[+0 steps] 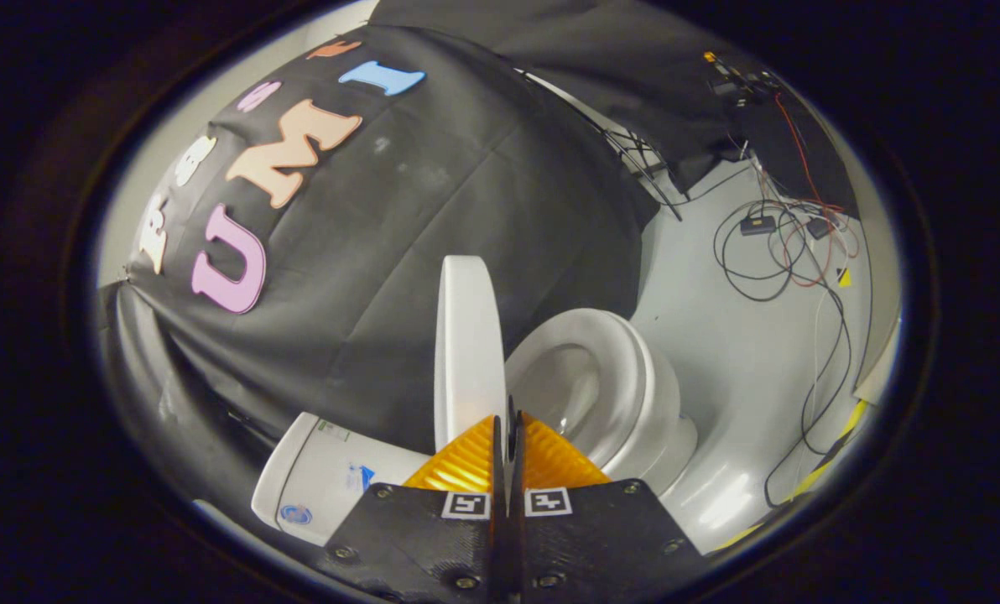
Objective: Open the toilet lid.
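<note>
There was one toilet (609, 394) with one raised lid (466, 344) and one tank (324, 478), one claw (507, 436) with two fingers (466, 461), and two small boxes (757, 224) among floor cables (819, 369).

We see black cloth wall (433, 210) draped across most of booth, wrinkled, sagging in folds near floor. Second dark cloth panel (601, 59) hangs further back, bit of pale wall (332, 25) peeking above it. Floor (743, 352) plain light grey, glossy, catching soft glare. Tangle of black and red cables (785, 252) sprawls over floor, couple small black boxes (757, 224) among them. Yellow tape strip (835, 453) runs along floor edge. Lighting even, kinda dim, no hard shadows we can spot.
</note>
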